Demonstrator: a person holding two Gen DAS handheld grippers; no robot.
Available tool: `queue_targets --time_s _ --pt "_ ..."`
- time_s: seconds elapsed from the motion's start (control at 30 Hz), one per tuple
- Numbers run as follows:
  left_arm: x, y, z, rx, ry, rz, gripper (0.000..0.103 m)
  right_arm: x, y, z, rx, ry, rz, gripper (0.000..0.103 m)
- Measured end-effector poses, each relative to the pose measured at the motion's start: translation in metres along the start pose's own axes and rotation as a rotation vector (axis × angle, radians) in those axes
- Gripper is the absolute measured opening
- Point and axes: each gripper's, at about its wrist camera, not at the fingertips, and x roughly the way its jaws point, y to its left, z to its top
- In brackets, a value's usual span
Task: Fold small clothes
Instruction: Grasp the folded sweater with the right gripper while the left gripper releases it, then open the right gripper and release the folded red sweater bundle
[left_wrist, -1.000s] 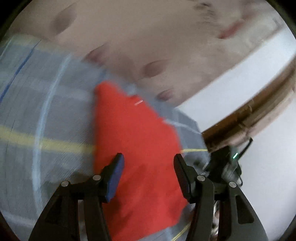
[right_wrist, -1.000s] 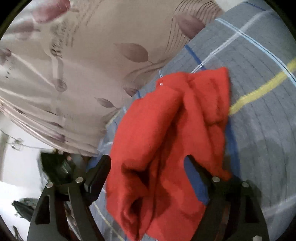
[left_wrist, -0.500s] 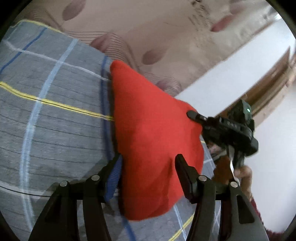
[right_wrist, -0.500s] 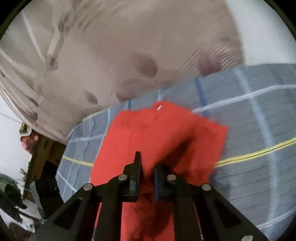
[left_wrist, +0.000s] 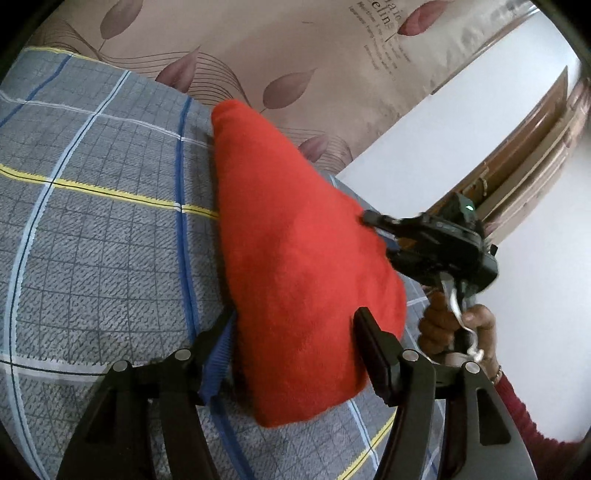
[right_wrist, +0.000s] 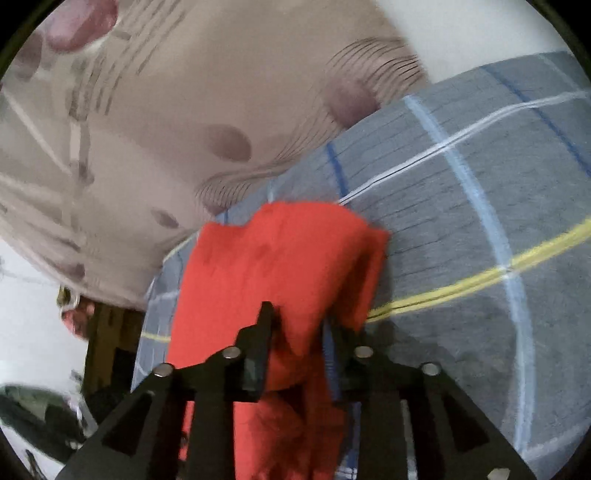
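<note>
Dark printed script runs across the beige leaf-patterned curtain (left_wrist: 295, 55), too small and slanted to read. A fuzzy red garment (left_wrist: 295, 258), fleece-like and folded into a tapering wedge, lies on the bed's grey checked sheet (left_wrist: 92, 240), which carries blue, white and yellow stripes. The left tongs (left_wrist: 295, 347) stand spread wide, with the cloth's broad end lying between their fingers. The right tongs (right_wrist: 299, 332) are nearly pressed together, pinching a bunched fold of the red garment at its edge.
</note>
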Motion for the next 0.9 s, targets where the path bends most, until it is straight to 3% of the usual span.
queue_targets --time_s 0.1,0.23,0.27,0.33,0.37,0.43,0.47,0.5,0.67,0.83,0.9 --pt "0.000 0.004 -0.001 -0.014 -0.003 -0.009 0.065 -0.029 0.012 -0.029 -0.012 -0.043 0.041 0.049" --pt "-0.001 0.004 -0.001 -0.012 -0.004 -0.009 0.065 -0.042 0.037 -0.075 -0.130 0.015 0.025 0.050" --pt "0.000 0.005 -0.001 -0.011 -0.003 -0.007 0.065 -0.038 0.043 -0.084 -0.159 0.041 0.002 0.050" --pt "-0.001 0.005 0.000 -0.012 -0.004 -0.005 0.065 -0.023 0.050 -0.098 -0.228 0.080 -0.132 0.050" --pt "-0.001 0.005 0.000 -0.013 -0.005 -0.003 0.065 -0.018 0.049 -0.102 -0.239 0.095 -0.135 0.050" --pt "-0.001 0.005 0.000 -0.013 -0.006 0.005 0.065 -0.006 0.046 -0.108 -0.239 0.131 -0.108 0.035" --pt "-0.002 0.004 -0.001 -0.012 -0.006 0.007 0.065 -0.001 0.048 -0.110 -0.268 0.133 -0.139 0.016" --pt "-0.002 0.004 -0.001 -0.011 -0.007 0.012 0.066 0.002 0.049 -0.111 -0.287 0.128 -0.165 0.011" --pt "-0.005 0.003 -0.003 -0.008 -0.021 0.029 0.069 -0.043 0.062 -0.099 -0.321 -0.003 -0.213 0.004" --pt "-0.003 0.002 -0.003 -0.001 -0.012 0.046 0.069 -0.015 0.025 -0.105 -0.259 0.159 -0.241 0.004" --pt "-0.003 0.002 -0.003 -0.002 -0.015 0.055 0.069 -0.020 0.014 -0.104 -0.219 0.132 -0.191 0.004"
